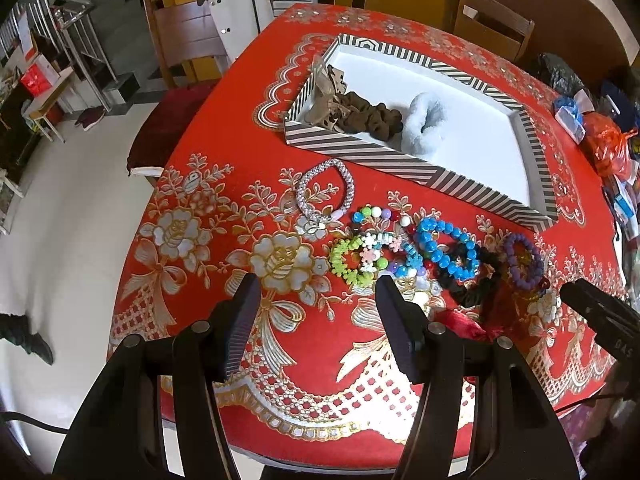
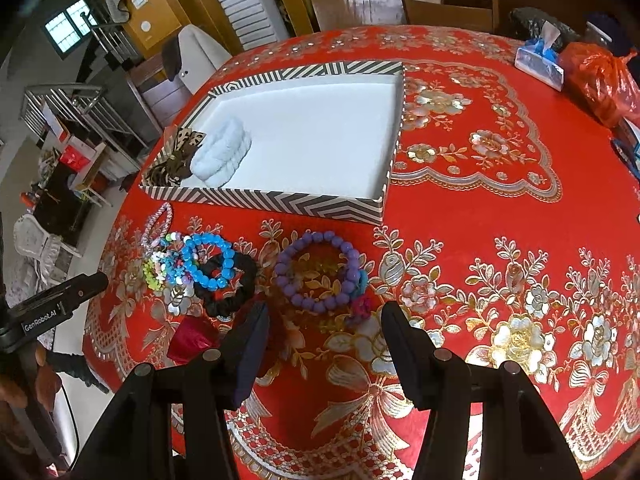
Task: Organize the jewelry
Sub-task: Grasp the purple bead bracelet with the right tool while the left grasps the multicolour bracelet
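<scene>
Both jaws spread, nothing between: my left gripper [image 1: 316,304] hovers over red cloth [image 1: 192,280] nr green bracelet [image 1: 352,260]; my right gripper [image 2: 324,322] just below purple bracelet [image 2: 318,270]. Beyond, blue bracelet [image 2: 210,260], black scrunchie [image 2: 236,286], striped tray [image 2: 280,202] w/ white scrunchie [image 2: 220,152]

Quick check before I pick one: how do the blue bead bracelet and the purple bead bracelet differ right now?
The blue bead bracelet is bright, glossy blue; the purple bead bracelet is matte violet. The blue one overlaps the black scrunchie and sits against the pile of colourful bracelets; the purple one lies more apart, with only small beaded pieces at its edge. The purple one sits ahead of the open right gripper; the blue one is off to its side. Both lie flat on the tablecloth, outside the striped box.
</scene>
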Tool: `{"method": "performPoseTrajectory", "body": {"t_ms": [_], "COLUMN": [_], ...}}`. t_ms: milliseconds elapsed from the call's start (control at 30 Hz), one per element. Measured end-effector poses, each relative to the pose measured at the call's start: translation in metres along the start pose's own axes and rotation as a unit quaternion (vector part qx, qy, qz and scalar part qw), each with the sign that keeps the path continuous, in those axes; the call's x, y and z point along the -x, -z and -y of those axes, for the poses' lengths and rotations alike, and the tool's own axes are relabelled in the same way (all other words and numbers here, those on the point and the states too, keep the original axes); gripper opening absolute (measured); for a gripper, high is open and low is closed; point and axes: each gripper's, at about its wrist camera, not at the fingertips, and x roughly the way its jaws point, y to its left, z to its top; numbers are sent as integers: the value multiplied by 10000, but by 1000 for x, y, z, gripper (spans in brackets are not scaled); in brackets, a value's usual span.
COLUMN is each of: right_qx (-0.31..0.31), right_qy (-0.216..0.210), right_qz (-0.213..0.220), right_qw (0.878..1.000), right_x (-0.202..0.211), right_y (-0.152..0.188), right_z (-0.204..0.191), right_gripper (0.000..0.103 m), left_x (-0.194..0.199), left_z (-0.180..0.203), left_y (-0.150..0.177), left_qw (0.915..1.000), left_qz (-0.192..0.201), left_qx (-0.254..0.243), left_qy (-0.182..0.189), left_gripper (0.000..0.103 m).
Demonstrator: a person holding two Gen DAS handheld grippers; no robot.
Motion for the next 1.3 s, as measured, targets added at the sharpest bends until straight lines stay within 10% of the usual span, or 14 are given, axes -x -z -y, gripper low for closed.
{"method": "performPoseTrajectory", "body": {"t_ms": [867,1033,1300], "right_qx": [45,145,148], "right_qy": [347,467,2], "right_qz": [-116,-122,-59], "right_qw": [9993,9987,9999], "right_x": [-47,-62,-56], "right_y": [-25,-30,-30], "right_z": [0,1,0], "right_gripper": [55,30,9], "left_x": [-73,-74,-69], "left_z": [-5,4,4], "left_y": [-20,-23,-23], "left_qw": [9938,9926,9907], "left_qz": [-622,-540,-503], "left_qx": [-443,-727,-654], "left_qy": [809,806,1081], "left_gripper": [57,18,4]}}
